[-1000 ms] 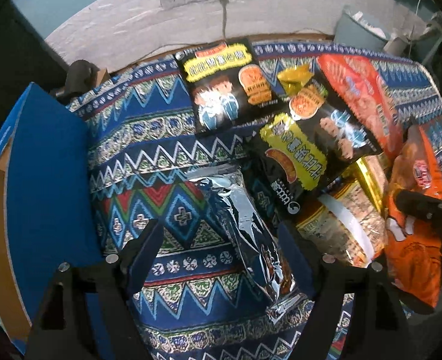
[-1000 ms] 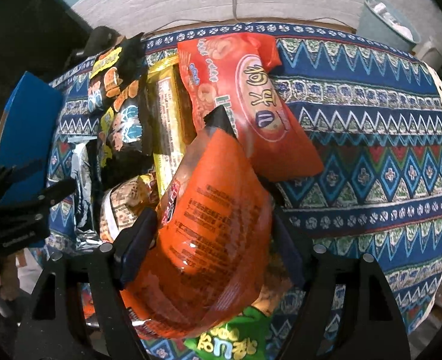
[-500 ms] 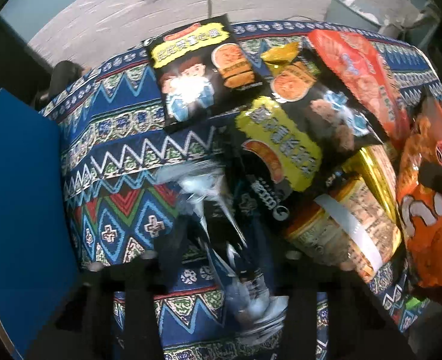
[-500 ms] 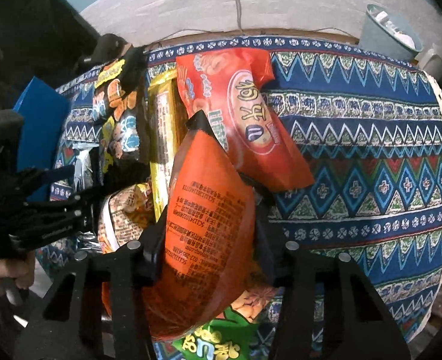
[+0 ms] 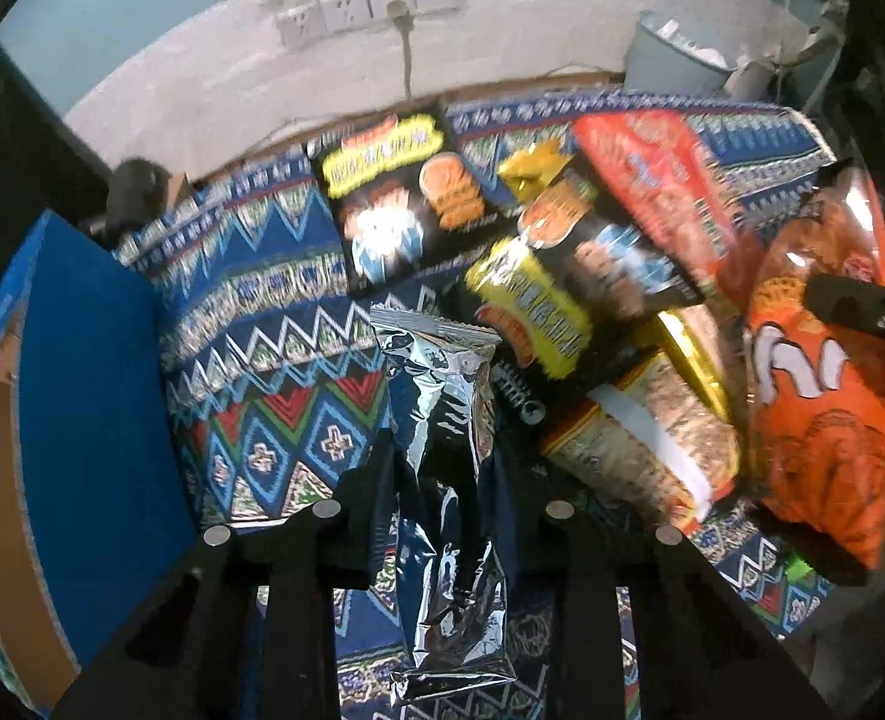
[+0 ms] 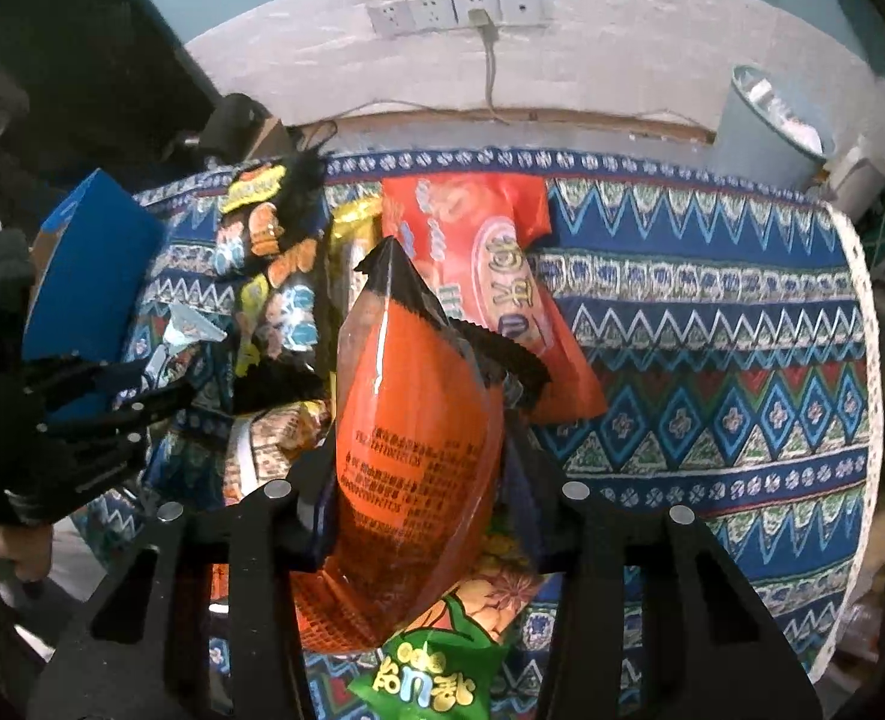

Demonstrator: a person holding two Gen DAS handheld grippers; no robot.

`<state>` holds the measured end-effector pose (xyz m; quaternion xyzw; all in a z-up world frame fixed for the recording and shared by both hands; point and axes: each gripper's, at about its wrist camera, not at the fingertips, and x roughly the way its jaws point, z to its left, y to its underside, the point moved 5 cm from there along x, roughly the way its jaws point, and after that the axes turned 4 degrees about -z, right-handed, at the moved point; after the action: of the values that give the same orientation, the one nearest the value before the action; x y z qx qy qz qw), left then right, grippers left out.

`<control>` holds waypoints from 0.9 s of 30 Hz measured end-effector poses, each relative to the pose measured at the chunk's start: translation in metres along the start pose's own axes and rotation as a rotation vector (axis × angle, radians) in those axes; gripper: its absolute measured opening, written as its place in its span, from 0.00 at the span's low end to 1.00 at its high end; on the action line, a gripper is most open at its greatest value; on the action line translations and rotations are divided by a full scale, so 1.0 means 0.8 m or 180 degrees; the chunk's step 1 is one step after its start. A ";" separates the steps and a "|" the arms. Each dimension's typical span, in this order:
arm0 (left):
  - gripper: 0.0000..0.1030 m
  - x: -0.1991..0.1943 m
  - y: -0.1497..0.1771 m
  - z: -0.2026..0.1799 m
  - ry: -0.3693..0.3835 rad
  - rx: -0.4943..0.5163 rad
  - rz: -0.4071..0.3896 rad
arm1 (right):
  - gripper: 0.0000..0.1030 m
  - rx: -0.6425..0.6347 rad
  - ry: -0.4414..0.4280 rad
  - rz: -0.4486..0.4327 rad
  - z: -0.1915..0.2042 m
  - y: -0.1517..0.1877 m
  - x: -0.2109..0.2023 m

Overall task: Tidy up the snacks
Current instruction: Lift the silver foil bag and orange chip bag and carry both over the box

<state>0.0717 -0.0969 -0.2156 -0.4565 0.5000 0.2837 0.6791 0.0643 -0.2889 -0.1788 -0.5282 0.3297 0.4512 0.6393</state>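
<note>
- left gripper has just closed, pinching the silver bag; its long axis runs along the fingers, far end toward the wall, over the cloth.
- right gripper has just closed, pinching the orange bag, long axis likewise, black-edged end pointing away.

Wall sockets, grey bin

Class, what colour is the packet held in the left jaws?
Shiny silver packet, clearest in the left wrist view.

Left tongs just closed gripping; right tongs likewise.
</note>
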 end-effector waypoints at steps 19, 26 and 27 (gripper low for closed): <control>0.29 -0.105 -0.013 0.031 -0.0217 0.0049 -0.0650 | 0.41 -0.0401 0.0265 -0.0486 0.036 -0.024 -0.059; 0.29 -0.132 -0.016 0.049 -0.0342 0.0046 -0.0821 | 0.40 -0.0498 0.0277 -0.0625 0.053 -0.037 -0.079; 0.29 -0.136 -0.016 0.051 -0.0351 0.0039 -0.0842 | 0.40 -0.0510 0.0280 -0.0642 0.057 -0.038 -0.082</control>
<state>0.0624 -0.0576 -0.1058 -0.4980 0.3991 0.2134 0.7397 0.0655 -0.2609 -0.0983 -0.6274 0.2655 0.3860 0.6221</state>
